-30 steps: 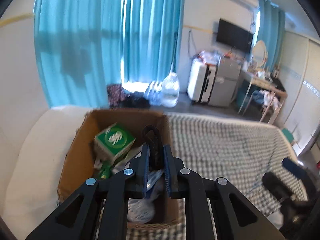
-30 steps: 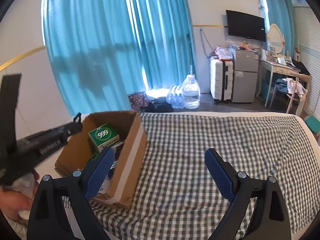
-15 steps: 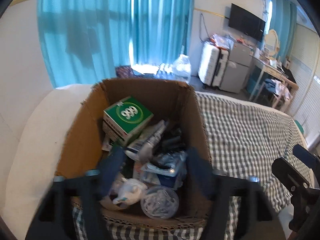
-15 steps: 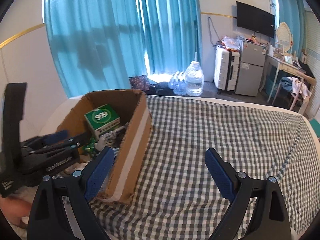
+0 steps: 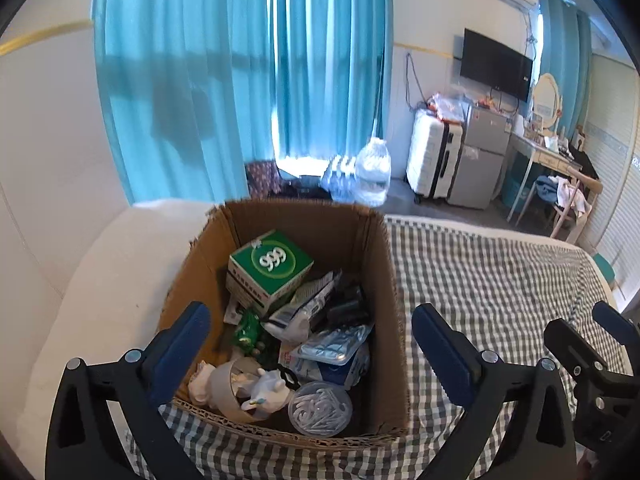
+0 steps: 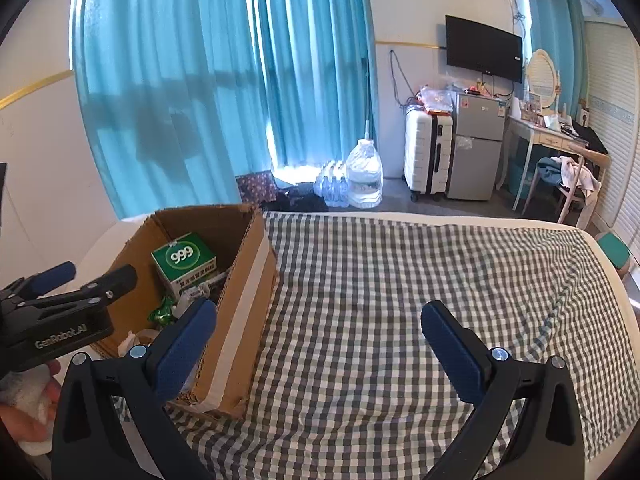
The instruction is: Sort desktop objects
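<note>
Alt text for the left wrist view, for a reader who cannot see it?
The left claw, empty and opening, hovers over an open brown cardboard box of clutter, including a green "999" carton, on a grey-checked cloth.

"999" on green box, "GenRobot.AI" on left tongs

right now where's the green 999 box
In the cardboard box, at its far left, propped on the clutter just behind the white packets. The green 999 box shows in both wrist views.

Right gripper jaws opening — nothing between.
</note>
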The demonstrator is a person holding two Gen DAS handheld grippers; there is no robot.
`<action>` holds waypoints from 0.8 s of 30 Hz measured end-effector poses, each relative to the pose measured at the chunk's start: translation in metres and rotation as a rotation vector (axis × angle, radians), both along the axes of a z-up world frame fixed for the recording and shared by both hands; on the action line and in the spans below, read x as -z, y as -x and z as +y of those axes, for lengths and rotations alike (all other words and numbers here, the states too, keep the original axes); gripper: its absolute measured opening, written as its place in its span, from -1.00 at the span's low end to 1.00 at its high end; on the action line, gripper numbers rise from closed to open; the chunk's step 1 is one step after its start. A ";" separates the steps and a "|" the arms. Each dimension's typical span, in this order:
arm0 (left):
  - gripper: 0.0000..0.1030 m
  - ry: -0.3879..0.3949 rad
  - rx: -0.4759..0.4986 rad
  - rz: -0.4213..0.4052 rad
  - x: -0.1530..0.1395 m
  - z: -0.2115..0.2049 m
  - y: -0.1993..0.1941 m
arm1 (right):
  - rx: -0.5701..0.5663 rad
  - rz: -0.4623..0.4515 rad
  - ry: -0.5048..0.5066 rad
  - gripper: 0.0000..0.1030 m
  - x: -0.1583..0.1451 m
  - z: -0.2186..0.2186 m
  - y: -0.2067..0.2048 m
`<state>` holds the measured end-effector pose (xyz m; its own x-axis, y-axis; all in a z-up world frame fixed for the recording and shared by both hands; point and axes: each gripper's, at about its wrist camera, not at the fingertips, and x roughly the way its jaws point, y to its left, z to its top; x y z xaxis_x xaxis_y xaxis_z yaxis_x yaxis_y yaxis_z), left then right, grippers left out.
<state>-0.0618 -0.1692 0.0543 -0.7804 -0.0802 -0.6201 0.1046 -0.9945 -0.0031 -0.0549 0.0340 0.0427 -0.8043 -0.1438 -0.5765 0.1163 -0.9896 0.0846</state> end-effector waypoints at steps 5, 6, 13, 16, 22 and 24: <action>1.00 0.012 -0.005 0.024 -0.013 0.014 -0.012 | 0.030 0.026 -0.010 1.00 -0.009 0.017 -0.013; 1.00 0.012 -0.006 0.026 -0.015 0.016 -0.014 | 0.037 0.030 -0.005 1.00 -0.011 0.021 -0.015; 1.00 -0.016 0.020 0.024 -0.005 0.034 -0.021 | 0.091 0.041 -0.004 0.99 0.000 0.043 -0.026; 1.00 -0.027 0.040 0.001 0.011 0.042 -0.022 | 0.118 0.006 0.018 1.00 0.019 0.049 -0.027; 1.00 0.020 0.026 -0.037 0.037 0.053 -0.022 | 0.137 -0.070 0.007 1.00 0.041 0.055 -0.019; 1.00 0.029 0.025 -0.038 0.039 0.054 -0.024 | 0.137 -0.071 0.014 1.00 0.042 0.054 -0.018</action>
<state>-0.0380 -0.1153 0.0150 -0.7585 -0.0795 -0.6468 0.0793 -0.9964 0.0294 -0.0366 0.0885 0.0008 -0.7745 -0.0439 -0.6311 -0.0262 -0.9945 0.1013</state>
